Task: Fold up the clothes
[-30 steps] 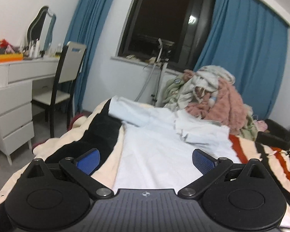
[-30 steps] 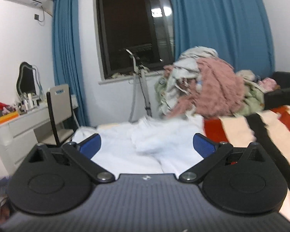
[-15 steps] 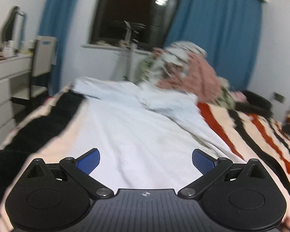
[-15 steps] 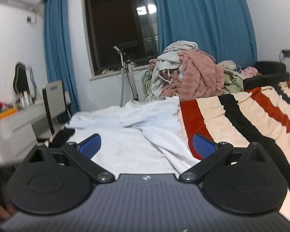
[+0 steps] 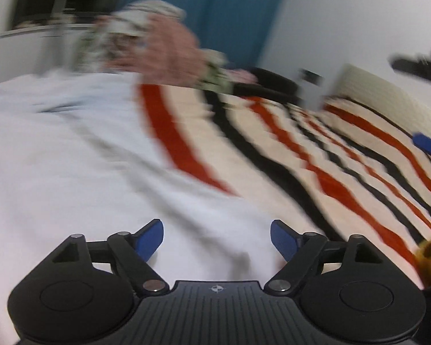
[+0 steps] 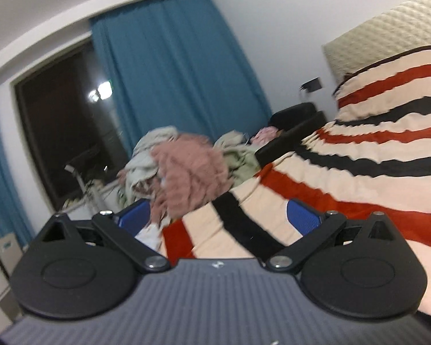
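A white garment (image 5: 80, 155) lies spread flat on the striped bed, filling the left of the blurred left wrist view. My left gripper (image 5: 217, 240) is open and empty, low over the garment's near right part. My right gripper (image 6: 219, 215) is open and empty, held above the striped blanket (image 6: 344, 178) and tilted; only a small corner of the white garment (image 6: 149, 234) shows by its left finger. One blue fingertip of the right gripper (image 5: 428, 146) shows at the right edge of the left wrist view.
A heap of unfolded clothes, pink and pale (image 6: 186, 166), is piled at the far end of the bed, also in the left wrist view (image 5: 158, 46). Blue curtains (image 6: 172, 80), a dark window (image 6: 63, 120) and a black armchair (image 6: 296, 115) stand behind. A quilted headboard (image 6: 388, 26) is at right.
Both grippers have swung right, away from the dresser side towards the striped blanket and headboard. The left has dropped closer to the white garment and narrowed somewhat. Both stay open and empty.
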Action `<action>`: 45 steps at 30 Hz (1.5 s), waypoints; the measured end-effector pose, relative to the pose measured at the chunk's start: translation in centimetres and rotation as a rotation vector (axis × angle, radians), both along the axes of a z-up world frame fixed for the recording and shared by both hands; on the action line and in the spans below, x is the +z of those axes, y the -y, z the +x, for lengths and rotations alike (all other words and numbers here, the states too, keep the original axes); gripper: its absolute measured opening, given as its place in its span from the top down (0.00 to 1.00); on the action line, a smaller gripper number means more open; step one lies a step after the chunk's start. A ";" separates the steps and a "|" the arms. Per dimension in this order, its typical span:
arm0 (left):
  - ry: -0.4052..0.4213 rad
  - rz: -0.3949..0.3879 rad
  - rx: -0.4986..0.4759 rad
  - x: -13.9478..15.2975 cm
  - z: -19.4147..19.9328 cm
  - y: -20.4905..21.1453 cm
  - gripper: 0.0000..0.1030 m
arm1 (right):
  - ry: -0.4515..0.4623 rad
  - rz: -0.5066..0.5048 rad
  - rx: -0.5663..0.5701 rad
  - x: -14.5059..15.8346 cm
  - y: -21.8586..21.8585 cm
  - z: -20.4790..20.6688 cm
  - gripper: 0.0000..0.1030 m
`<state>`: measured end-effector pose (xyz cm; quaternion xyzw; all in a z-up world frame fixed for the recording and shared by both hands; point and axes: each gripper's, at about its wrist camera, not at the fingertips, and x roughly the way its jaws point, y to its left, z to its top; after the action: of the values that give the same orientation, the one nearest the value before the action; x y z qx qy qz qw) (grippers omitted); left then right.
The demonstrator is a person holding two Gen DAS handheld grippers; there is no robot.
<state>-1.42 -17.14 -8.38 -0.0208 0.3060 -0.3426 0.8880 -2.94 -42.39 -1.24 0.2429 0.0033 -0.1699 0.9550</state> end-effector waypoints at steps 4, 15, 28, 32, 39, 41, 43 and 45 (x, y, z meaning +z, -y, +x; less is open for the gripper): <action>0.022 0.027 -0.088 -1.7 -0.3 6.5 0.20 | 0.015 0.027 -0.044 -0.8 1.2 -0.6 0.00; -0.116 0.033 0.062 -5.7 4.0 6.6 0.97 | -0.041 0.044 -0.033 -2.2 2.1 0.5 0.00; -0.157 -0.216 0.336 2.5 -4.3 -14.3 0.99 | -0.041 -0.052 0.050 -1.0 -1.8 0.2 0.00; -0.303 -0.174 0.433 -0.8 -3.9 -18.5 1.00 | -0.074 -0.102 0.133 -1.0 -3.9 0.9 0.00; -0.401 -0.167 0.440 -3.0 -2.2 -20.3 0.77 | -0.171 -0.192 0.280 -1.6 -7.2 2.6 0.00; -0.347 -0.141 0.420 -2.2 -2.1 -20.0 0.56 | -0.184 -0.199 0.312 -1.8 -7.7 2.8 0.00; -0.273 -0.097 0.417 -0.9 -2.0 -19.2 0.41 | -0.187 -0.201 0.339 -1.9 -8.1 2.9 0.00; -0.194 -0.060 0.417 0.5 -2.1 -18.3 0.24 | -0.176 -0.205 0.359 -1.9 -8.4 2.8 0.00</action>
<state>-3.53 1.15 -7.87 -0.1427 0.3685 -0.1572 0.9051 -0.11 -33.97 -3.15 0.1244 0.1125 -0.0174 0.9857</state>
